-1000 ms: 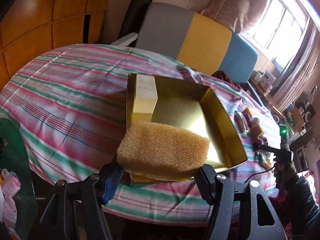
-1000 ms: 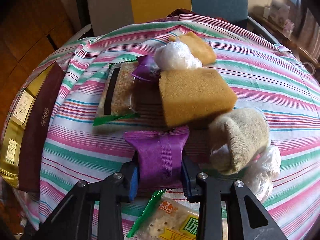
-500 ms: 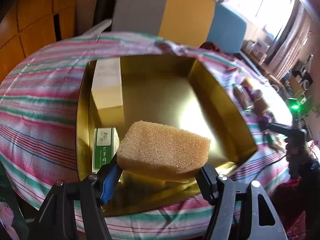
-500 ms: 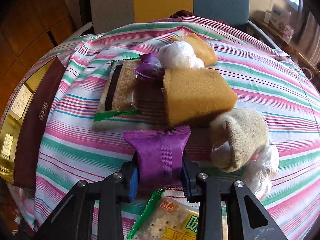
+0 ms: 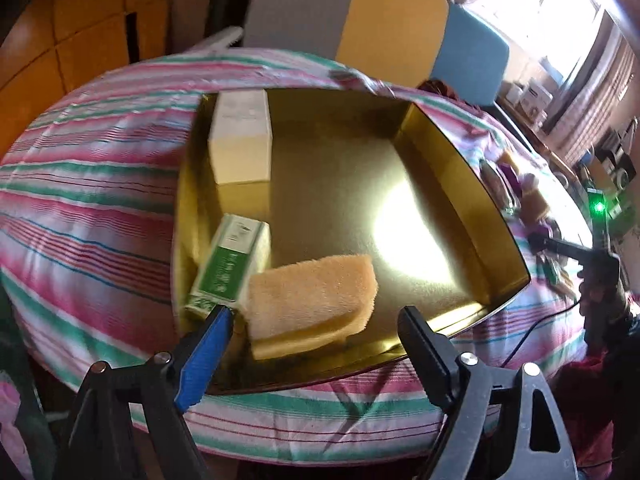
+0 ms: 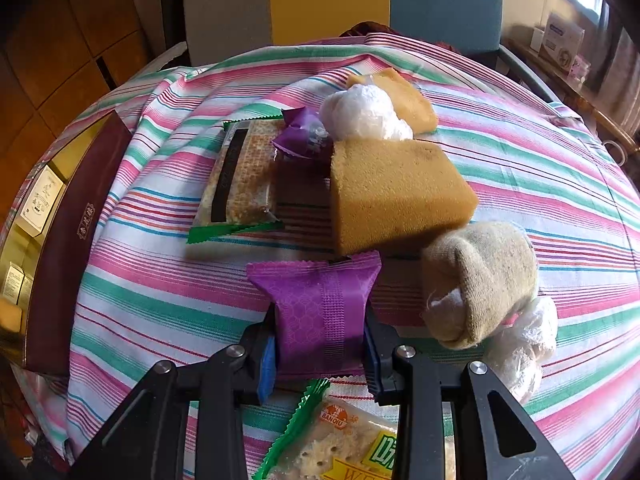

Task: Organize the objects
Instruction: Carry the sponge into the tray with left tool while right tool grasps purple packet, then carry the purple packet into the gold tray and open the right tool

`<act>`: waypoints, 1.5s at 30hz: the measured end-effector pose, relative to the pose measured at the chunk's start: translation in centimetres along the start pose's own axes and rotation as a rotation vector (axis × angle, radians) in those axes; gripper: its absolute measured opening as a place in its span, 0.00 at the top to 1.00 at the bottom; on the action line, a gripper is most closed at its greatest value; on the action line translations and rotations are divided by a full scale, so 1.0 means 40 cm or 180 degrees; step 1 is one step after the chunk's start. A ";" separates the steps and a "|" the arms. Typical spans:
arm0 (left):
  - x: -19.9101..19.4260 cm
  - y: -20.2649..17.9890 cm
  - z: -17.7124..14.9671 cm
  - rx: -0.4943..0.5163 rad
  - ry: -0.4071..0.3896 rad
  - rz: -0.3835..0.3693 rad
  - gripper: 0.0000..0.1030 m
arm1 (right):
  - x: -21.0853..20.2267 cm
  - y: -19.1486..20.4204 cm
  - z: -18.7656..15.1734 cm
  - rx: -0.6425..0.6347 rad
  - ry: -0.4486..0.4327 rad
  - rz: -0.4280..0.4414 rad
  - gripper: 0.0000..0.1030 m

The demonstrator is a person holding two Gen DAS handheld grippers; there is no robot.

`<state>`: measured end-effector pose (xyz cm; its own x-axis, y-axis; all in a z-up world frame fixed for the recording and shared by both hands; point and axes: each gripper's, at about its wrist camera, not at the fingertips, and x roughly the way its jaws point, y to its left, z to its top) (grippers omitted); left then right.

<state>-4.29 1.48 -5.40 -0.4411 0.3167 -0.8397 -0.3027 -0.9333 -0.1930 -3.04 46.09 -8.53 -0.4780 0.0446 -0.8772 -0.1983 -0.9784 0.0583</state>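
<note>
In the left wrist view, a tan sponge (image 5: 312,300) lies inside the gold box (image 5: 460,184), beside a green-and-white carton (image 5: 232,268) and a cream box (image 5: 240,140). My left gripper (image 5: 316,332) is open just above and behind the sponge, apart from it. In the right wrist view, my right gripper (image 6: 320,344) is shut on a purple snack packet (image 6: 320,308) over the striped tablecloth. The gold box (image 6: 60,240) shows at the left edge there.
On the cloth lie a large tan sponge (image 6: 396,192), a rolled sock (image 6: 480,280), a cracker pack (image 6: 244,176), a small purple wrapper (image 6: 304,136), a plastic-wrapped ball (image 6: 364,114), a flat sponge (image 6: 404,96) and a cracker packet (image 6: 352,444) below the gripper. A chair (image 5: 360,28) stands behind.
My left gripper carried the sponge over the gold box, opened and released it; the sponge now rests inside. My right gripper keeps hold of the purple packet, nearly still.
</note>
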 end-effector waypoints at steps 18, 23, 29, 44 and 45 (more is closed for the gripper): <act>-0.143 -0.031 0.012 0.0010 -0.0660 -0.0050 0.17 | -0.151 0.118 -0.010 -0.0008 -0.0326 0.0365 0.66; -0.150 -0.004 0.007 -0.0071 -0.0685 0.0065 0.18 | -0.218 0.256 0.018 -0.0192 -0.0487 0.0729 0.66; -0.163 0.050 -0.006 -0.0244 -0.0729 0.0081 0.18 | -0.209 0.486 0.062 -0.0456 -0.0360 0.1236 0.66; -0.143 0.169 -0.038 -0.0590 -0.0724 -0.0005 0.18 | 0.045 0.860 0.068 -0.0693 0.0489 0.1518 0.62; -0.142 0.172 -0.038 -0.0604 -0.0728 -0.0007 0.18 | 0.048 0.864 0.065 -0.0697 0.0491 0.1546 0.59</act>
<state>-2.59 -7.00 -2.73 -0.6261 0.3285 -0.7071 -0.1499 -0.9407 -0.3043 -13.04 12.89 -6.95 -0.3360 -0.4361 -0.8348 0.2039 -0.8990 0.3875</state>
